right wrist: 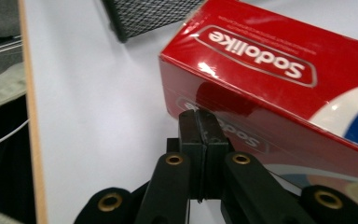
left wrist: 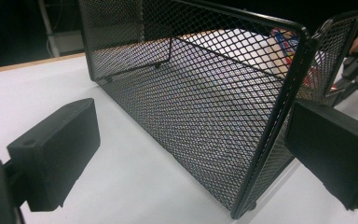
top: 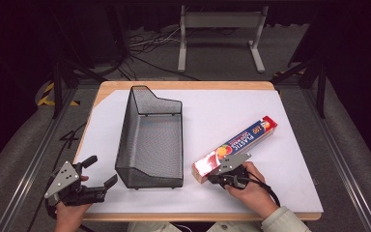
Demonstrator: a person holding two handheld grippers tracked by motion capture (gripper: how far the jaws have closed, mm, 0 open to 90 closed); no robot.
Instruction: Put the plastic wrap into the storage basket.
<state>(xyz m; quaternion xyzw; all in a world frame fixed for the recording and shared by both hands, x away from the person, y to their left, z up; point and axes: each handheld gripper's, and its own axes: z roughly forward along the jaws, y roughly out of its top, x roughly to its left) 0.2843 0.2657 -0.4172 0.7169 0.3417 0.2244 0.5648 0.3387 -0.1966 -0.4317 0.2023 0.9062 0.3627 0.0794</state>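
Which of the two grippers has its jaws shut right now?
The right gripper: its jaws are pressed together against the side of the plastic wrap box. The left gripper, beside the mesh basket, stands wide open.

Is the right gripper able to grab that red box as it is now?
Probably not yet. The right gripper sits right at the near end of the box with nothing between them, but its jaws are pressed together, so it would need to open first.

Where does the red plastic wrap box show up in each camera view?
High view: the plastic wrap box lies right of centre, slanting up to the right.
Left gripper view: upper right, glimpsed through the mesh.
Right gripper view: upper right, just beyond the shut right gripper.
Shared landmark: the black mesh basket, beside the box.
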